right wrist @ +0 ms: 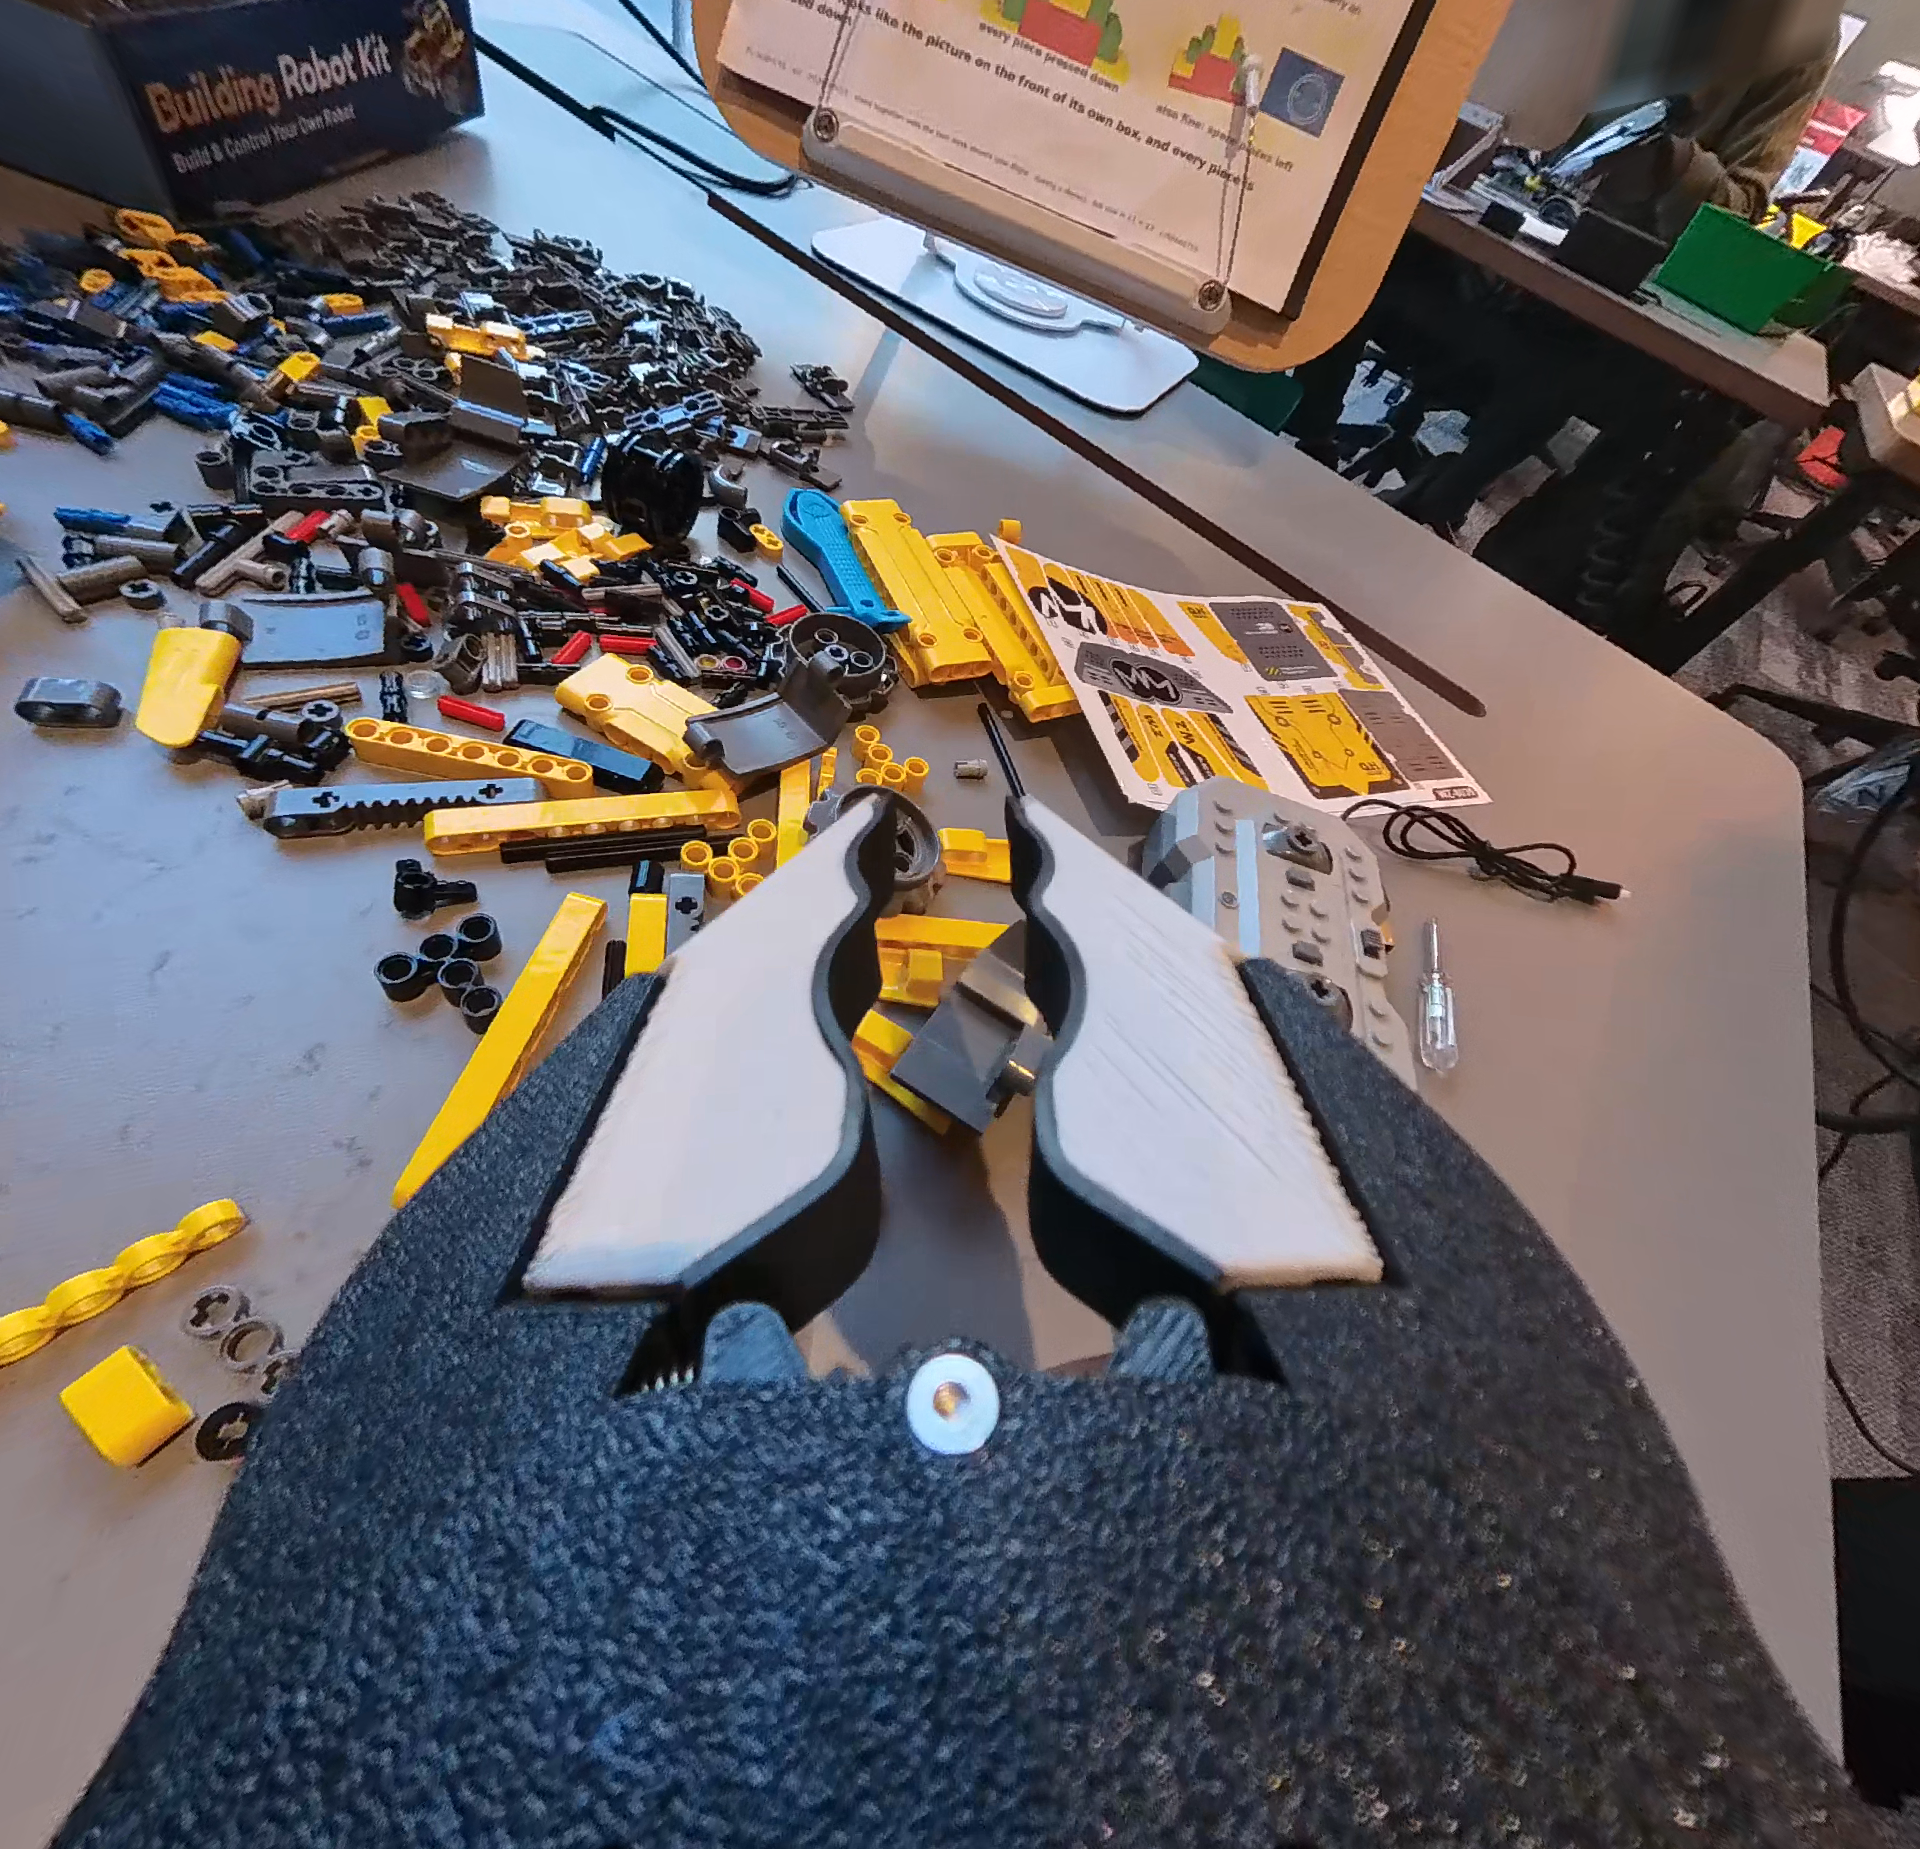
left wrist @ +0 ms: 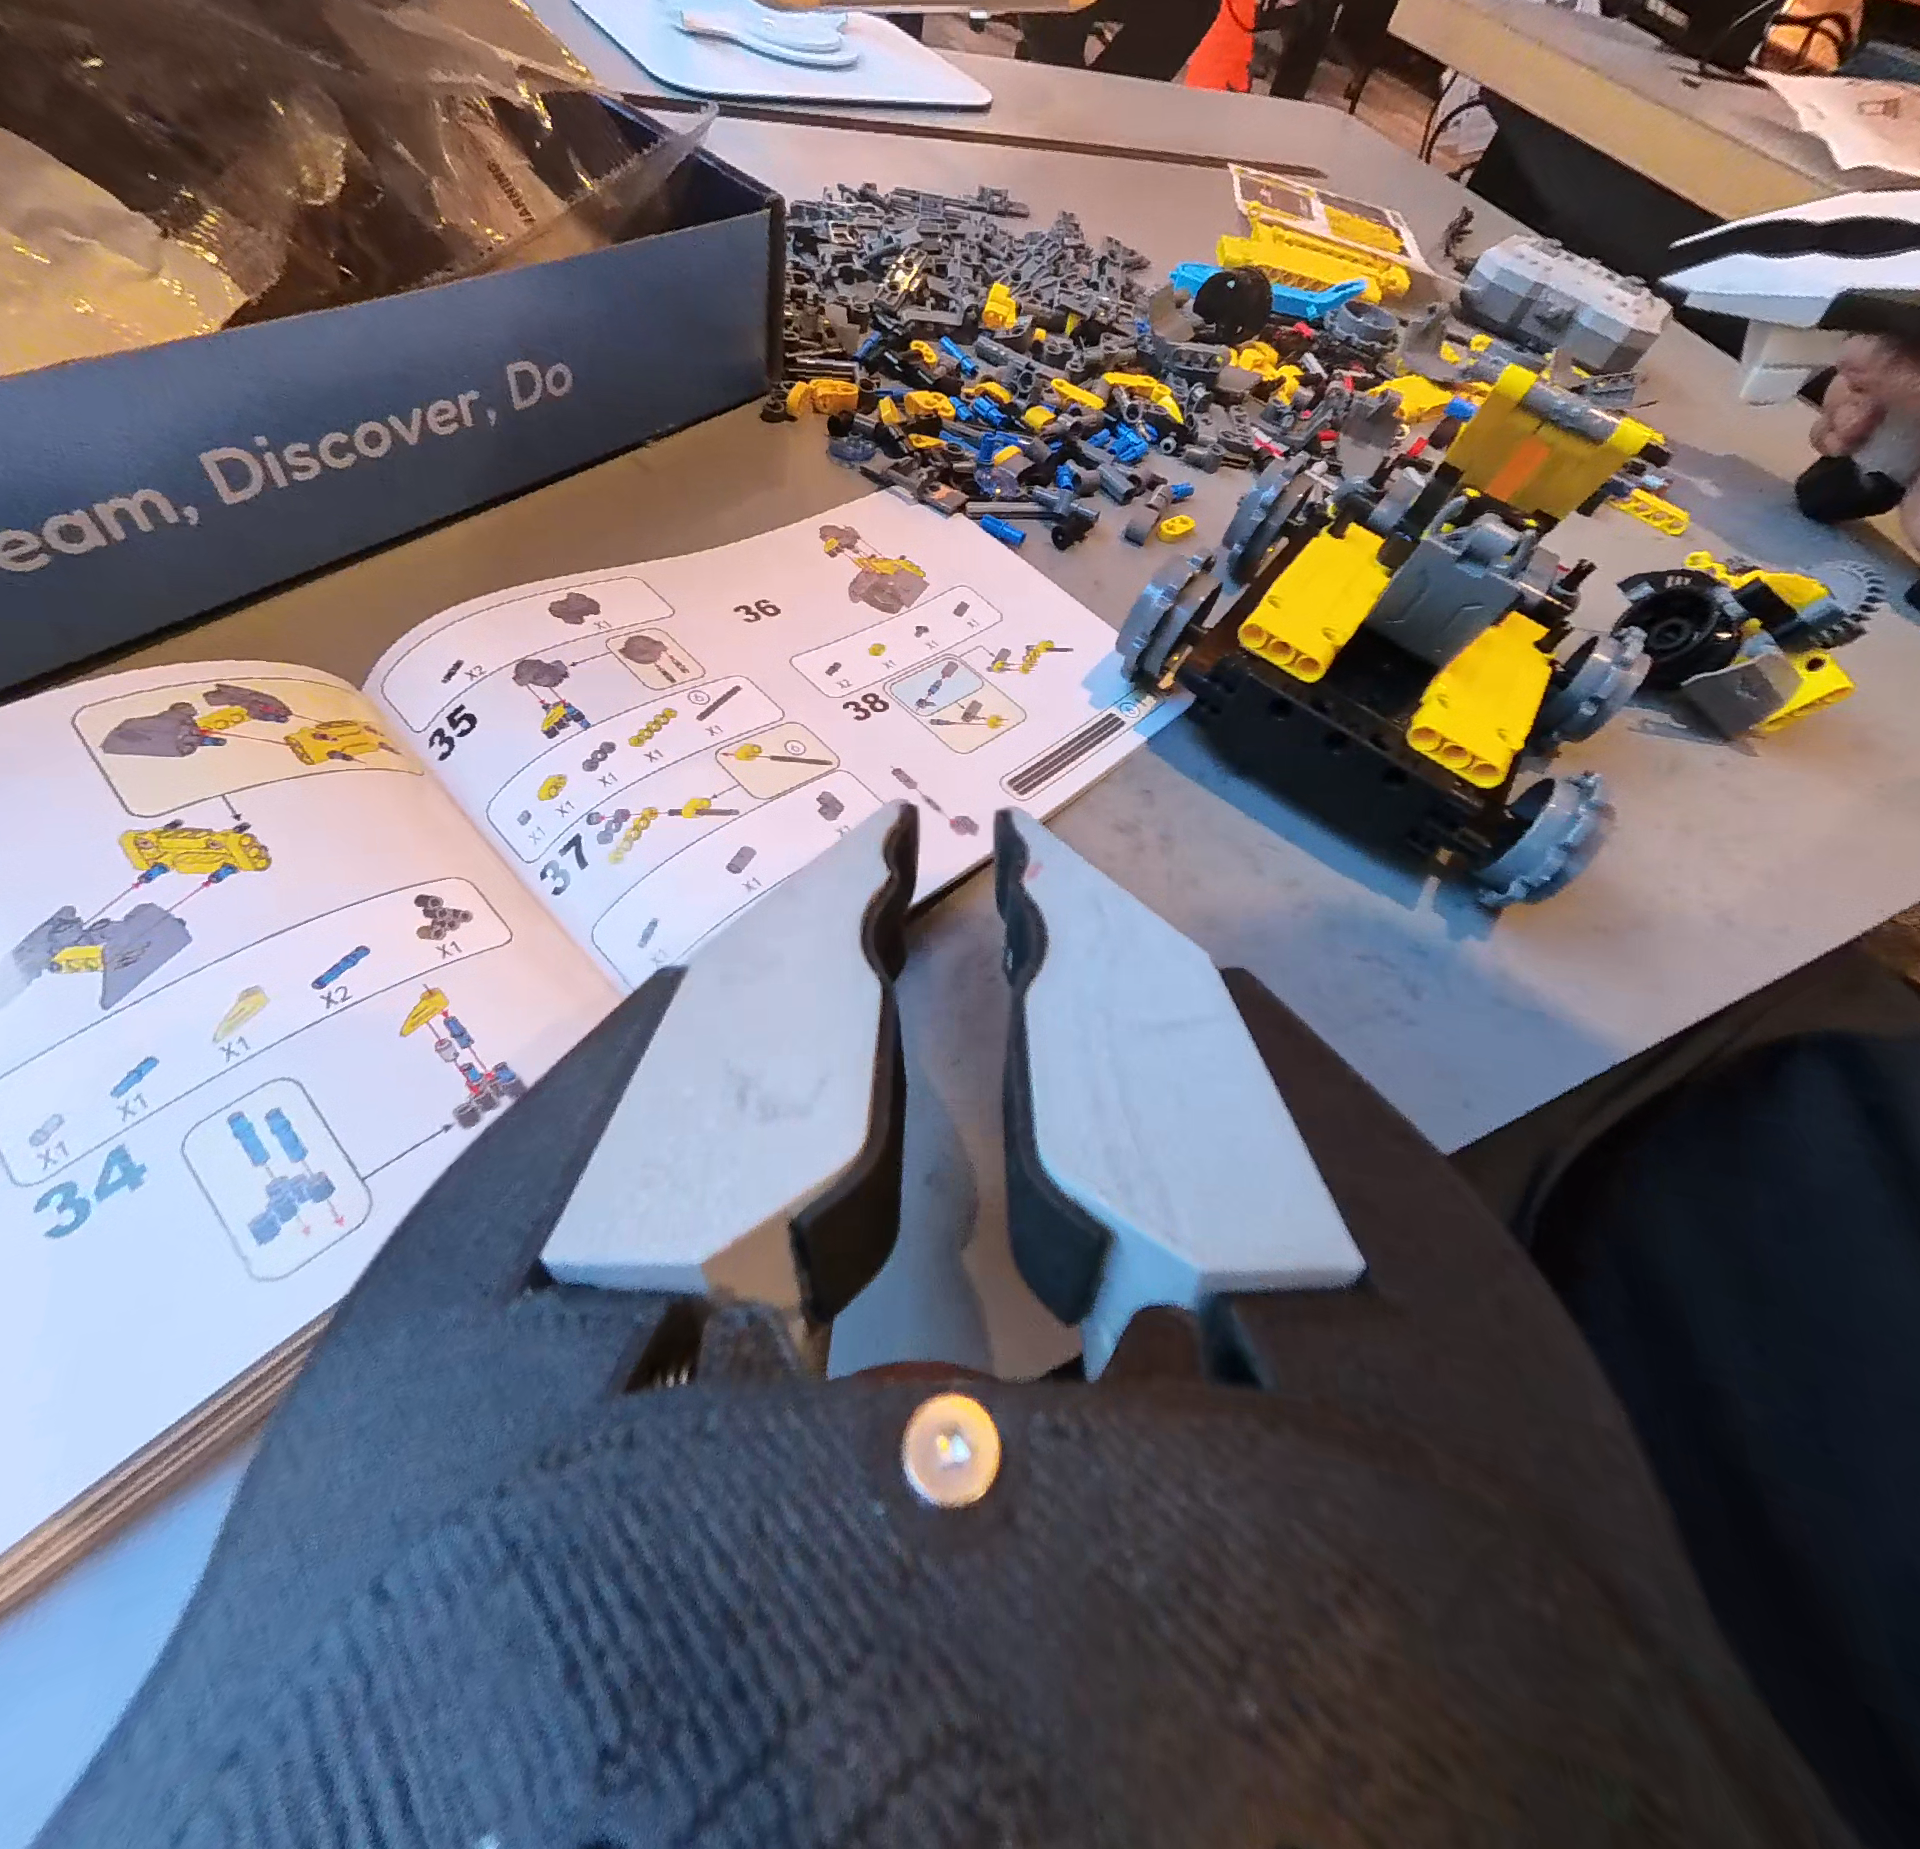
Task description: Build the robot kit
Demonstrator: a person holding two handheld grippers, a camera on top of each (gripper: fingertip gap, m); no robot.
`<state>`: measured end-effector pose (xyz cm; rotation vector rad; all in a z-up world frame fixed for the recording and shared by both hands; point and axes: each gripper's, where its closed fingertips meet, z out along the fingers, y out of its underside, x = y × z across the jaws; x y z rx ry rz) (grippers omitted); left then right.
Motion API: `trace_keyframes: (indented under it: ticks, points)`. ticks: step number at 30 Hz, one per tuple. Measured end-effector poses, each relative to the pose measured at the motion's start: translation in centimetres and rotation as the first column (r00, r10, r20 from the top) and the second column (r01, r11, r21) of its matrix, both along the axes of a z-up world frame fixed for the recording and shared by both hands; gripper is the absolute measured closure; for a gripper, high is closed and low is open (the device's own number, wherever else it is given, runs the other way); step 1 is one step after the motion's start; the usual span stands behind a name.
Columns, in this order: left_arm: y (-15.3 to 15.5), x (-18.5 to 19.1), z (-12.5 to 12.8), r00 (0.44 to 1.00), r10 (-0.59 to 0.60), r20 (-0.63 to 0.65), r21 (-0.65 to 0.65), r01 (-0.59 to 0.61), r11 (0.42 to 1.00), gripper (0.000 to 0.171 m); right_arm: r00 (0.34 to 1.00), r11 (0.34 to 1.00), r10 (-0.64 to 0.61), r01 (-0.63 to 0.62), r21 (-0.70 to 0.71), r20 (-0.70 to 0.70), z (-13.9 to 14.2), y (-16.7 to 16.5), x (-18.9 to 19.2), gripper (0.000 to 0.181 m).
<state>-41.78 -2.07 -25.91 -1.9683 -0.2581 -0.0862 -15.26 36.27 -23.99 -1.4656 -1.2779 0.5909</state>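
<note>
While right gripper [right wrist: 943, 828] hovers with jaws parted over dark grey angled plastic piece [right wrist: 971, 1056] at 6 o'clock of yellow beams, left gripper [left wrist: 954, 831], also parted and empty, sits above open instruction booklet [left wrist: 312, 864].

My left gripper [left wrist: 954, 823] hangs with jaws parted, empty; my right gripper [right wrist: 943, 812] too, tilted down.

Pale lettering along the side wall of the dark blue box [left wrist: 416, 428], orange and white lettering on its end. Bold step numbers and small piece counts across the open instruction booklet [left wrist: 312, 864]. Lines of black print on the sheet [right wrist: 1039, 64] clipped to a wooden stand. Small markings on the yellow-and-grey sticker sheet [right wrist: 1247, 687]. Wording not reproduced.
</note>
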Motion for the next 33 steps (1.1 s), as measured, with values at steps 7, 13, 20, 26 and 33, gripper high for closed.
trace_keyframes:
  ticks: [7, 13, 20, 26, 33]
  points:
    - [0.4, 0.8, 0.0, 1.000, -0.005, -0.009, -0.020, 0.005, 1.000, 0.159, 1.000, 1.000, 0.016, -0.015, 0.008, -0.015, 0.2, -0.3, 0.0, 0.160]
    - [2.3, 1.7, 1.9, 0.990, -0.123, -0.069, -0.077, 0.118, 0.990, 0.154, 1.000, 1.000, 0.024, -0.024, 0.019, -0.018, 0.3, -0.5, 0.0, 0.162]
    - [11.3, 0.8, 2.3, 0.786, -0.512, -0.347, -0.414, 0.361, 0.836, 0.149, 0.997, 0.998, 0.054, -0.055, -0.015, -0.060, 0.9, -1.3, -0.1, 0.162]
    - [16.3, 1.2, -0.6, 0.618, -0.730, -0.291, -0.642, 0.440, 0.628, 0.158, 0.995, 0.996, 0.088, -0.088, 0.000, -0.046, 0.8, -2.4, -0.4, 0.162]
    - [16.6, 0.9, -2.4, 0.565, -0.801, -0.200, -0.738, 0.450, 0.502, 0.166, 0.991, 0.993, 0.117, -0.118, -0.020, -0.070, 1.3, -3.1, -0.6, 0.162]
